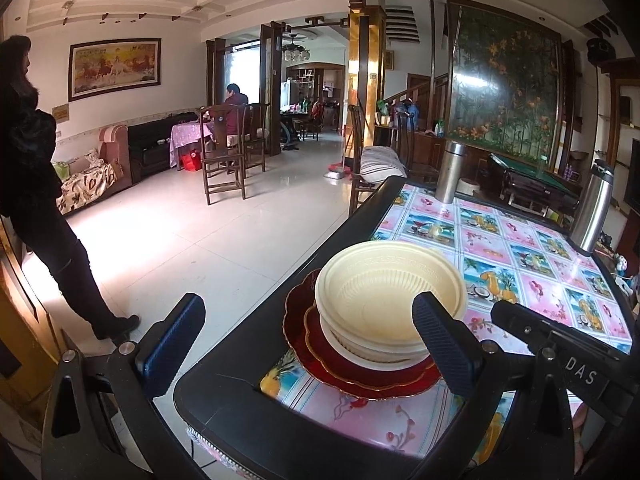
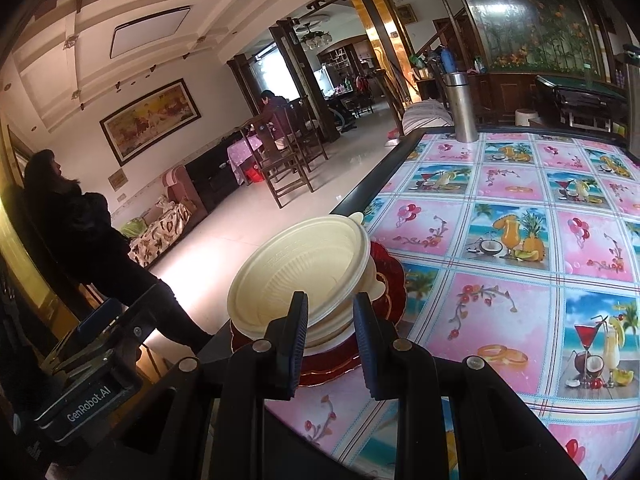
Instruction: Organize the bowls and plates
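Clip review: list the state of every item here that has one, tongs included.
Left tongs: open wide, empty.
Right tongs: narrowed around top bowl's rim; grip unclear.
Top bowl: nested in lower bowls.
Lower bowls: stacked on red plates.
Red plates: stacked at table corner.
Far flask: upright, capped.
Side flask: upright, capped.

Both tools are black plastic frames with silver round screws at the finger joints. The left gripper [image 1: 308, 344] has blue ribbed pads and white letters "DAS" at the lower right of its view. The right gripper [image 2: 330, 344] has dark ribbed pads, and a "GenRobot.AI" label sits at the lower left of its view.
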`<action>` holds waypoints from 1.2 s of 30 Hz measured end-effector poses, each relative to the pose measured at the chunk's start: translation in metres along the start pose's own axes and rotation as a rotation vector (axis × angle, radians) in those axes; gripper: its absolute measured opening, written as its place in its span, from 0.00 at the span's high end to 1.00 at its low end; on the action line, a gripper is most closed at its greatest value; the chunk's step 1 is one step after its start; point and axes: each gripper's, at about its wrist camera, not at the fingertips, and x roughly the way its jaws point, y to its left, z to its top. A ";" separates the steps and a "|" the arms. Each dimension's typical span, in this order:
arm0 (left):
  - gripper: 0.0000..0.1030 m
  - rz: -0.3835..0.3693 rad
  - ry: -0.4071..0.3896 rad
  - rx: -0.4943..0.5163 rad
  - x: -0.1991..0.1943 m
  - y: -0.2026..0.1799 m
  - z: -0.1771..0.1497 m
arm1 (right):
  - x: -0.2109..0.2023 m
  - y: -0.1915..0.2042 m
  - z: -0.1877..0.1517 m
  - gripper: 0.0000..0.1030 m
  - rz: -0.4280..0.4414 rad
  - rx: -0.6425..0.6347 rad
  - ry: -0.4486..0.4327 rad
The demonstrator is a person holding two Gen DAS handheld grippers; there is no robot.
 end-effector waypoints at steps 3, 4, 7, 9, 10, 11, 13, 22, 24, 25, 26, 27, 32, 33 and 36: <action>0.00 0.018 0.008 -0.003 0.001 -0.001 0.000 | 0.000 -0.004 0.000 0.74 -0.003 0.011 -0.001; 0.00 0.021 0.009 -0.001 0.001 -0.001 0.000 | 0.000 -0.005 0.000 0.74 -0.003 0.014 -0.001; 0.00 0.022 0.014 0.008 0.002 -0.002 0.000 | 0.000 -0.006 -0.001 0.74 -0.001 0.017 0.001; 0.00 0.024 0.017 0.010 0.002 -0.003 -0.001 | 0.001 -0.007 -0.001 0.74 -0.001 0.016 0.001; 0.00 0.023 0.019 0.011 0.002 -0.003 -0.001 | 0.000 -0.006 -0.001 0.74 -0.002 0.018 0.001; 0.00 0.022 0.022 0.014 0.002 -0.003 -0.001 | 0.000 -0.007 -0.001 0.74 0.000 0.019 0.001; 0.00 0.024 0.025 0.021 0.003 -0.004 -0.001 | 0.000 -0.007 -0.002 0.74 -0.001 0.017 0.000; 0.00 0.021 0.033 0.029 0.003 -0.006 -0.002 | 0.001 -0.007 -0.001 0.74 -0.001 0.016 -0.001; 0.00 0.011 0.034 0.022 0.002 -0.005 -0.002 | 0.000 -0.006 -0.002 0.74 0.001 0.015 -0.003; 0.00 0.006 0.034 0.018 0.002 -0.004 -0.002 | 0.000 -0.006 -0.002 0.74 0.002 0.015 -0.004; 0.00 0.002 0.033 0.014 0.001 -0.003 -0.002 | -0.001 -0.005 -0.002 0.74 0.002 0.015 -0.006; 0.00 0.005 0.033 0.011 0.001 -0.003 -0.003 | -0.001 -0.006 -0.001 0.74 0.002 0.015 -0.008; 0.00 -0.011 0.019 0.017 -0.001 -0.004 -0.002 | -0.001 -0.005 -0.001 0.74 0.001 0.013 -0.008; 0.00 -0.002 0.016 0.023 -0.001 -0.005 -0.003 | -0.001 -0.005 -0.001 0.74 0.001 0.013 -0.008; 0.00 0.015 0.007 0.044 0.002 -0.008 -0.004 | -0.001 -0.005 -0.001 0.74 0.002 0.014 -0.009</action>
